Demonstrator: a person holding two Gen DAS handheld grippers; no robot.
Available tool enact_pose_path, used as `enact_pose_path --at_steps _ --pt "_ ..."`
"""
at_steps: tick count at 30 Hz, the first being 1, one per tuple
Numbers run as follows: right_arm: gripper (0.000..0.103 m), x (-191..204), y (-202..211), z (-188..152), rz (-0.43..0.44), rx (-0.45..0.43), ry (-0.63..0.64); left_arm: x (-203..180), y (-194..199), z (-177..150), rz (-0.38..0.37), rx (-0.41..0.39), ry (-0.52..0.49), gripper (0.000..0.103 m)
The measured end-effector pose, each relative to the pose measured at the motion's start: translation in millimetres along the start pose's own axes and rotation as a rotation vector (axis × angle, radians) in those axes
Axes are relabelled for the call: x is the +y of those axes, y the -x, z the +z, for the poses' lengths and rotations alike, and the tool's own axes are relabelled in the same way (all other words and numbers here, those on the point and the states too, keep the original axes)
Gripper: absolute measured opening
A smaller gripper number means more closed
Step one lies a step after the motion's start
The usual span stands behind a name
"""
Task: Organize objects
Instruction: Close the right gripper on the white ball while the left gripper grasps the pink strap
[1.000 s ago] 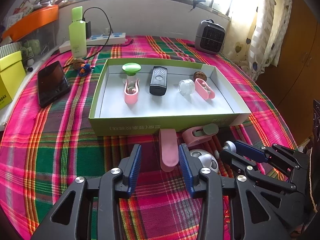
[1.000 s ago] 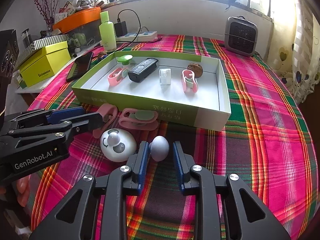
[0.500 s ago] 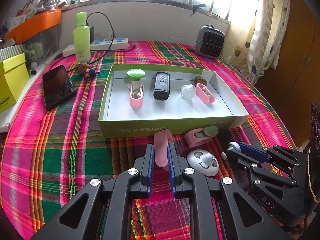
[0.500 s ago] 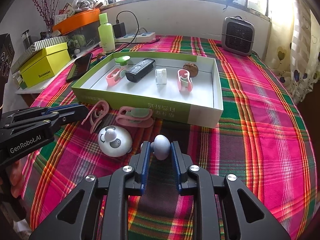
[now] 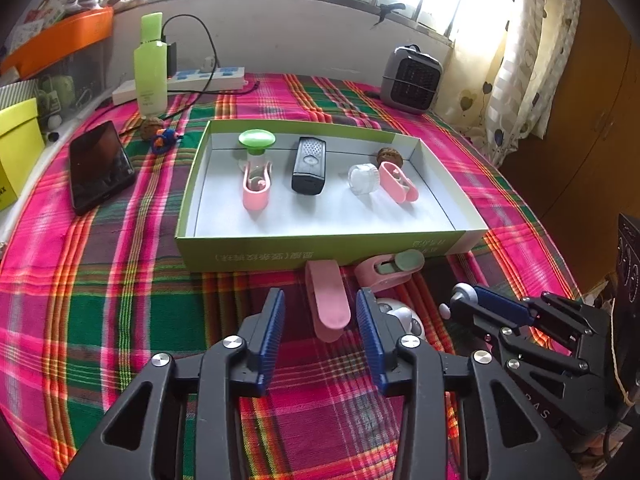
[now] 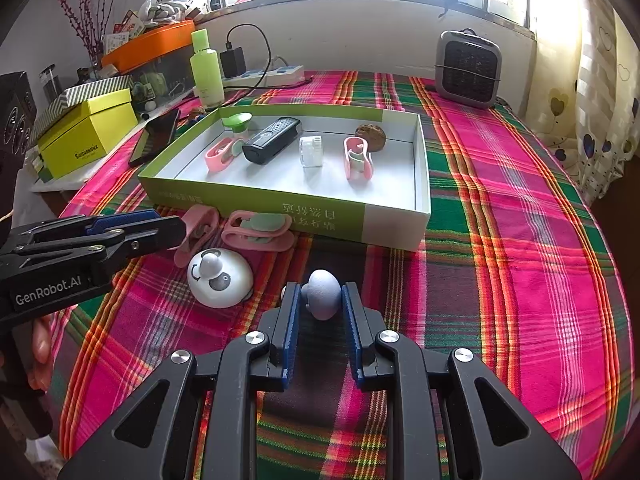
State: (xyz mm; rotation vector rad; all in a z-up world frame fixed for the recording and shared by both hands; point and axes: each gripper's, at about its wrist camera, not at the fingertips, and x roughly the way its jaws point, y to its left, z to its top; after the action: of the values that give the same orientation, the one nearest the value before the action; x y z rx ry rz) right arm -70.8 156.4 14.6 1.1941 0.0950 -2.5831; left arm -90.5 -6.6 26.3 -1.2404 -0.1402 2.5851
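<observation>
A green open box (image 5: 320, 246) (image 6: 280, 204) holds two pink clips, a black device, a clear jar, a green-capped bottle and a walnut. In front of it lie a pink clip (image 5: 326, 300) (image 6: 196, 232), a pink-and-green clip (image 5: 390, 270) (image 6: 258, 230) and a white panda toy (image 6: 220, 278) (image 5: 400, 316). My left gripper (image 5: 320, 320) is open, its fingers on either side of the pink clip without touching it. My right gripper (image 6: 318, 304) is shut on a small grey-white mushroom toy (image 6: 323, 294), also seen in the left wrist view (image 5: 460, 292).
A black phone (image 5: 98, 166), a green bottle (image 5: 150, 76), a power strip (image 5: 200, 80) and a yellow box (image 6: 88, 130) sit at the left. A grey heater (image 6: 468, 68) stands at the back right. The plaid tablecloth (image 6: 520, 240) spreads to the right.
My left gripper, shut on the pink clip half a second ago, has opened; the clip lies between its fingers. My right gripper stays shut on the mushroom toy.
</observation>
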Motion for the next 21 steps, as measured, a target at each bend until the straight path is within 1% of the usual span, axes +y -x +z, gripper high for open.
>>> enact_pose_path --at_steps 4,10,16,21 --pt "0.022 -0.8 -0.6 0.3 0.002 0.001 -0.002 1.9 -8.6 3.2 0.007 0.024 0.027 0.036" --pt "0.022 -1.6 -3.1 2.0 0.006 0.005 -0.001 4.8 -20.1 3.6 0.035 0.055 0.042 0.036" --pt "0.022 -2.0 -5.0 3.8 0.007 0.005 -0.001 -0.5 -23.8 5.6 0.074 0.047 -0.003 0.036" --pt "0.022 -2.0 -5.3 3.9 0.007 0.004 0.000 0.6 -25.4 8.5 0.085 0.043 0.003 0.034"
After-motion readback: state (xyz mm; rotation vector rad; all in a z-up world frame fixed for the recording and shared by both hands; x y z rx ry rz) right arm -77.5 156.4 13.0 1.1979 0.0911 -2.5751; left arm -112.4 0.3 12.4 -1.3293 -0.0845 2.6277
